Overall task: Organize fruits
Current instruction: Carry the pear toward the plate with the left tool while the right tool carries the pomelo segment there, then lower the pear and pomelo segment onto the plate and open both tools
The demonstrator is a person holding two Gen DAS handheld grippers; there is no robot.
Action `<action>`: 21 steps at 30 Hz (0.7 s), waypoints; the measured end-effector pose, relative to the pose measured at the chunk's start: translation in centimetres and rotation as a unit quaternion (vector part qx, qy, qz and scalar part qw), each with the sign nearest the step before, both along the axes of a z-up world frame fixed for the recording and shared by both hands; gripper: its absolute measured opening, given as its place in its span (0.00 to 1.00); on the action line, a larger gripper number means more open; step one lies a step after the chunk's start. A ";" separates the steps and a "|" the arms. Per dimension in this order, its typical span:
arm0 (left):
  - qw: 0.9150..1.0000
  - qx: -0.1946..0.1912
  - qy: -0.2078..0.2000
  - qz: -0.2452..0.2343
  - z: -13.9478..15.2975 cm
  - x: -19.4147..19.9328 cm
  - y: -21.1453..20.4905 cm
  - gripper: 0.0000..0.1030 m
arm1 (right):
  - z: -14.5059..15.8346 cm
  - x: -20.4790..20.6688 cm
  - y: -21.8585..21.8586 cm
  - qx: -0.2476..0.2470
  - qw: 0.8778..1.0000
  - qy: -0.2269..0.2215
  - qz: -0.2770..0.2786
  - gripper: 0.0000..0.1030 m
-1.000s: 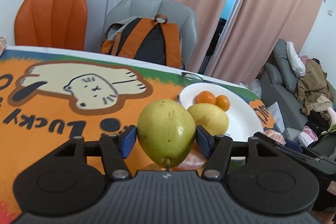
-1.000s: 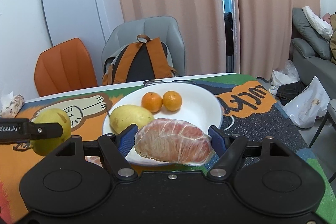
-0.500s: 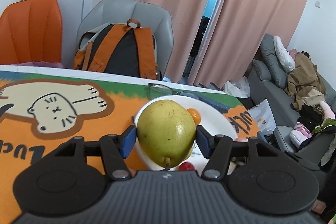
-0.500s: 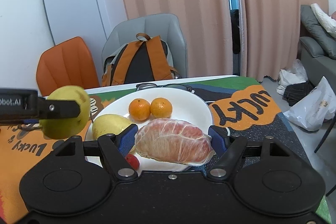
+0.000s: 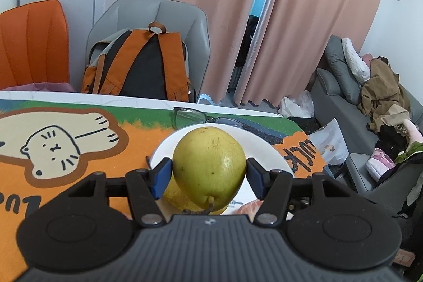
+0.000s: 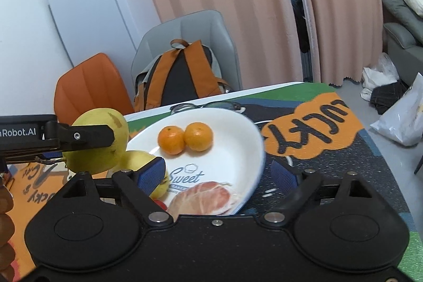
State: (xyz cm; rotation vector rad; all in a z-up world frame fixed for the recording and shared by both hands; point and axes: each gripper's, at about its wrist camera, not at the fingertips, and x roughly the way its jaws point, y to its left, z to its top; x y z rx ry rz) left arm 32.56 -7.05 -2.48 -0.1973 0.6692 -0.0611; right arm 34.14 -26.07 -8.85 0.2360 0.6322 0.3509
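gripping a pear (image 5: 208, 165), left fingers (image 5: 161, 176) over plate (image 6: 238, 149).

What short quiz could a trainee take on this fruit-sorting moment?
1. True or false: the left gripper is shut on the green pear.
2. How many small oranges lie on the white plate? A) one B) two C) four
3. Fill in: the peeled pomelo segment lies on the plate, and the right gripper above it is ____.
Key: 1 true; 2 B; 3 open.
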 end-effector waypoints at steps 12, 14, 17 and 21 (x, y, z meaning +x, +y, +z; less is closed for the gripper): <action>0.999 0.013 -0.001 -0.031 0.0 2.1 -3.2 0.58 | -0.2 0.3 -2.6 0.022 1.000 -0.010 -0.003 0.85; 0.999 0.017 0.001 -0.035 -0.2 2.6 -3.7 0.58 | -0.5 0.5 -3.2 0.025 1.000 -0.004 -0.008 0.87; 0.999 0.022 0.004 -0.040 -0.7 3.1 -4.5 0.58 | -1.1 0.7 -4.1 0.036 0.999 0.009 -0.013 0.87; 0.998 0.025 0.014 -0.048 -1.5 3.8 -5.5 0.58 | -1.7 0.9 -4.9 0.042 0.999 0.021 -0.016 0.87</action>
